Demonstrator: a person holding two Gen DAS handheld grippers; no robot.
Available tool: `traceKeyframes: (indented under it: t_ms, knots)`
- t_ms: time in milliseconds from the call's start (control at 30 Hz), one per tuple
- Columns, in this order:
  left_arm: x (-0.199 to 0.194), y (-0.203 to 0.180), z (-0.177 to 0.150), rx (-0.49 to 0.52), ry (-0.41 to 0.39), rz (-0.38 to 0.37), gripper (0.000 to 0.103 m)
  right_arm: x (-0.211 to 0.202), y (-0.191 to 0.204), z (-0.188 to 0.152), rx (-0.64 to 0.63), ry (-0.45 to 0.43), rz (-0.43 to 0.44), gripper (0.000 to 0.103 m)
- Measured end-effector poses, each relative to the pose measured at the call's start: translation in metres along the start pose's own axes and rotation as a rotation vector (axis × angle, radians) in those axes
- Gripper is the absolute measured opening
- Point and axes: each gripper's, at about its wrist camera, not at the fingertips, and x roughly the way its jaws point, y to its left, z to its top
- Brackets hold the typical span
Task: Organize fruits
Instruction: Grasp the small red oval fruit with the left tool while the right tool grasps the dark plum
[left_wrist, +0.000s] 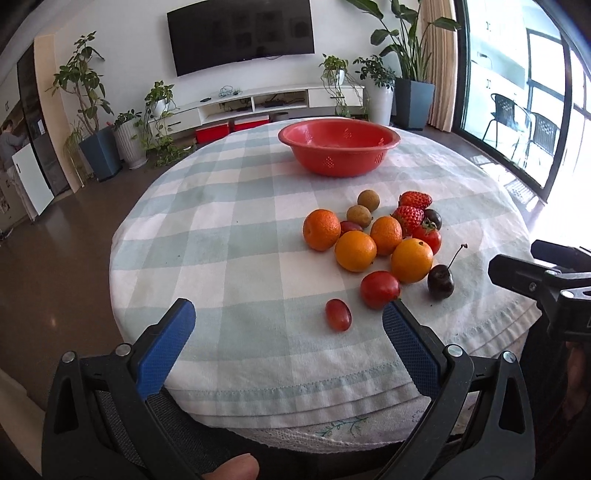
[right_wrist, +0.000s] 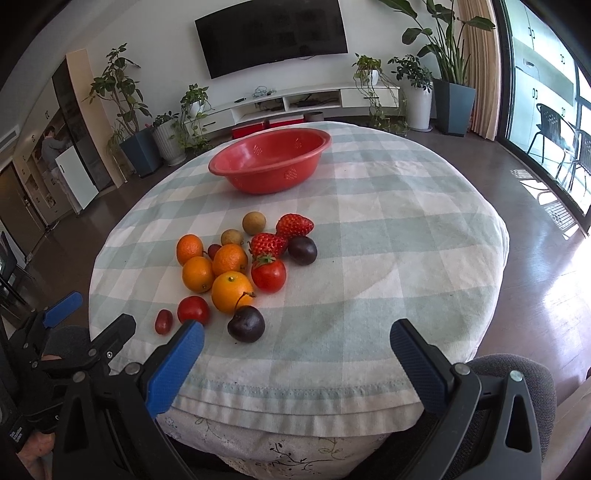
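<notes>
Round table under a pale blue-and-white checked cloth, living room behind; both grippers empty, jaws wide apart.

The red perforated plastic bowl stands empty at the far side. The heap of oranges, strawberries and cherries lies mid-table, nearer the left gripper. Only the right wrist view shows bare cloth ahead of the right gripper, up to the right edge.
</notes>
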Motion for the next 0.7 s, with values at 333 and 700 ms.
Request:
traceKeyframes:
  t_ms: [333, 700]
  knots:
    - [0.018, -0.001, 0.007, 0.075, 0.107, -0.057, 0.103, 0.012, 0.001, 0.006, 0.007, 0.045, 0.050, 0.079]
    - [0.044, -0.002, 0.013, 0.066, 0.175, -0.189, 0.060, 0.031, 0.006, 0.004, -0.010, 0.110, 0.052, 0.077]
